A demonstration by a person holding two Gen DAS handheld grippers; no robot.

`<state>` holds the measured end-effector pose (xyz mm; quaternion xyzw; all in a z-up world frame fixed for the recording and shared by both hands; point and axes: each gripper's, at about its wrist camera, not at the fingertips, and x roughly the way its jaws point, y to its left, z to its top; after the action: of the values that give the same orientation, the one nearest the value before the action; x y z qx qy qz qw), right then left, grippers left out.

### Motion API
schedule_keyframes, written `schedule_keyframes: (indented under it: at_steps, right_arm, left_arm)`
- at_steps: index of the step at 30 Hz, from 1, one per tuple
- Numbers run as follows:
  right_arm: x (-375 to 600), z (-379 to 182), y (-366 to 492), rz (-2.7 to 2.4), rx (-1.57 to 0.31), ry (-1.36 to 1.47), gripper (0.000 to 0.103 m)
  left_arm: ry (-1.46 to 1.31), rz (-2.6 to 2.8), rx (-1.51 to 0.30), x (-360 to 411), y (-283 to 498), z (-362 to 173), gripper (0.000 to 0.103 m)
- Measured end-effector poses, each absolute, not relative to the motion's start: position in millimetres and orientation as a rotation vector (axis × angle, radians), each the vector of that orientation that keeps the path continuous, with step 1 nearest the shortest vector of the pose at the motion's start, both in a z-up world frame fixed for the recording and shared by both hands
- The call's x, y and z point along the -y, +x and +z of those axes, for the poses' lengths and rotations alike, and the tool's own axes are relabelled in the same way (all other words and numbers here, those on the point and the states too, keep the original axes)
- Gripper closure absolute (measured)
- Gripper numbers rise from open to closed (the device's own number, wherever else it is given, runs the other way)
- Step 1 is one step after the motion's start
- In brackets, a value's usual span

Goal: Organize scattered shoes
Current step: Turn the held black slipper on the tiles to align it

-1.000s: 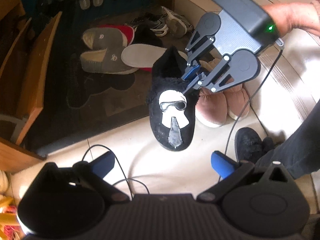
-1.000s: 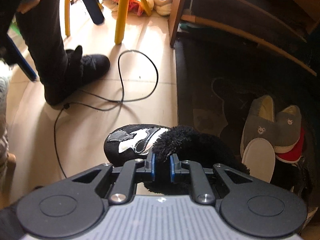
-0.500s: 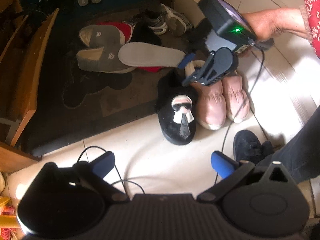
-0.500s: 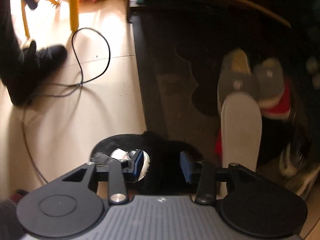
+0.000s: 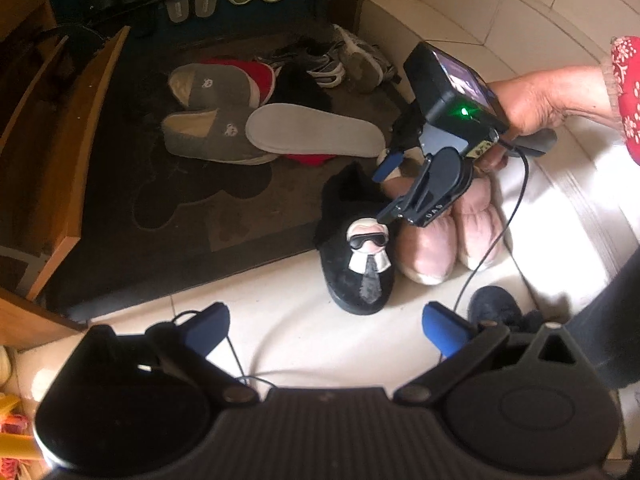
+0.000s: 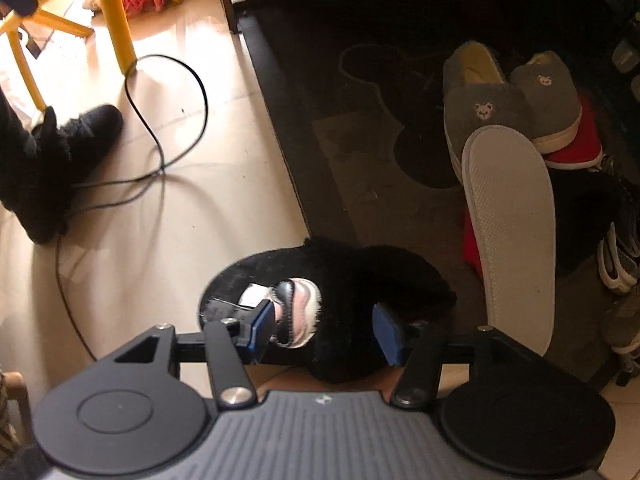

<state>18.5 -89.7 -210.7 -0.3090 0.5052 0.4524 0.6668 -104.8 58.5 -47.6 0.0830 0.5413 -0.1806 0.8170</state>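
Observation:
A black fuzzy slipper [image 5: 362, 264] with a cartoon figure in sunglasses stands on the pale tiles at the edge of the mat, toe towards me. It sits right beside a pink slipper pair [image 5: 452, 240]. My right gripper [image 5: 384, 194] hangs just over its furry collar, held by a person's hand. In the right wrist view its jaws [image 6: 324, 332] are opening and straddle the slipper [image 6: 352, 272], with the blue pads clear of the fur. My left gripper [image 5: 326, 328] is open with nothing in it, above the tiles in front of the slipper.
On the dark mat [image 5: 160, 208] lie two grey slippers [image 5: 208, 136], an upturned white sole [image 5: 312, 130], a red slipper and sneakers [image 5: 344, 64]. A wooden shelf [image 5: 68, 160] borders the left. The person's black-slippered foot [image 5: 496, 304], cables and yellow chair legs [image 6: 116, 20] are close by.
The right gripper came down with the black slipper, set it on the floor beside the pink pair, and its jaws came apart off the collar. The left gripper has hardly moved.

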Motion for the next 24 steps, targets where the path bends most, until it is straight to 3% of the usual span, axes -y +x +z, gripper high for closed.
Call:
schedule_keyframes:
  at_steps: [8,17,20,24]
  right_arm:
    - [92.0,-228.1,17.3,1.002,-1.155,-0.660,0.049]
    - [97.5,-224.0,-2.1,1.048,-1.111,-0.800,0.048]
    - [105.6,-219.7,2.7,1.049,-1.122,-0.777,0.041]
    - [123.2,-215.1,8.6,1.051,-1.091,-0.722,0.040]
  left_arm:
    - [0.158,-0.344,-1.149,-46.2,-77.9,-77.6,0.000]
    - [0.213,-0.385,-1.094,-19.2,-72.0,-83.0,0.000]
    - [0.220,-0.392,-1.071,-14.5,-70.2,-79.8,0.000]
    - [0.189,-0.374,-1.087,-14.6,-65.9,-82.7,0.000]
